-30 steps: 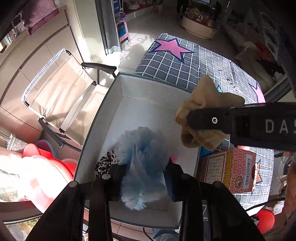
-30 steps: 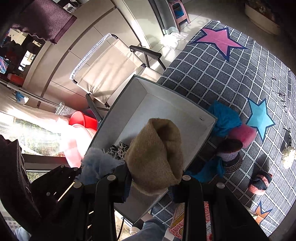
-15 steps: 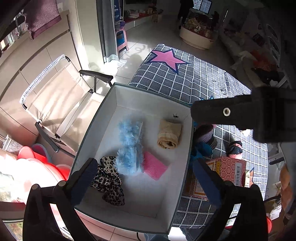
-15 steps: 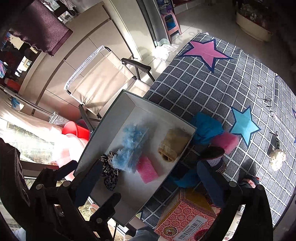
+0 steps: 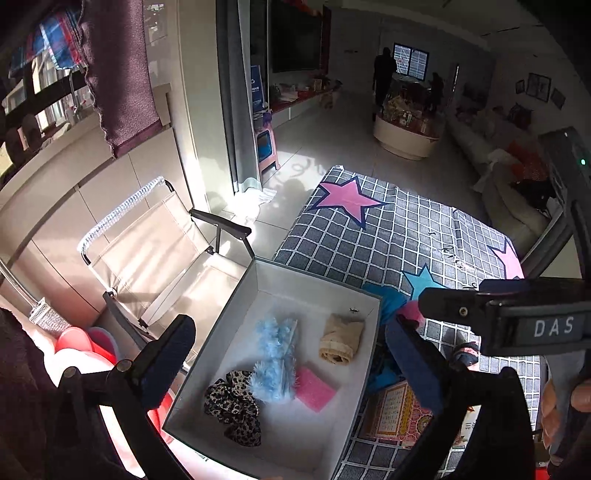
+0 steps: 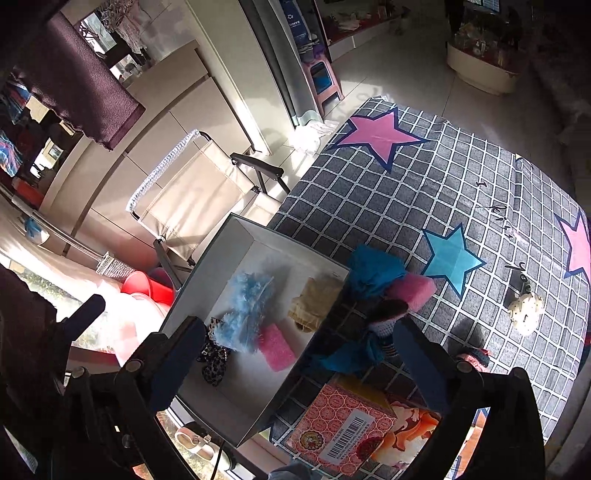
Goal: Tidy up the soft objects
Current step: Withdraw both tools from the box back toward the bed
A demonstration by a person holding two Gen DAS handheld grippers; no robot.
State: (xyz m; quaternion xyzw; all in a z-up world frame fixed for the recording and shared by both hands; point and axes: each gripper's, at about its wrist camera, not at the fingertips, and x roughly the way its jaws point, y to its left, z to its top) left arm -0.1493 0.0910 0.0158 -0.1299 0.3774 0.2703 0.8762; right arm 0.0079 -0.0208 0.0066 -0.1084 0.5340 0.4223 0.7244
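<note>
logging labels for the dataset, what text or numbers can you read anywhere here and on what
"DAS": white letters on the right gripper body.
Barcode on the red patterned box: digits too small to read.
Blue sign by the curtain: lettering blurred.
Nothing else legible.

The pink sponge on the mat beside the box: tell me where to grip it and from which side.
Grip the pink sponge across its free right end, coming down from above with the right gripper, jaws open. Its left end lies against the blue cloth and a dark knitted thing, so the mat side is clearer.
</note>
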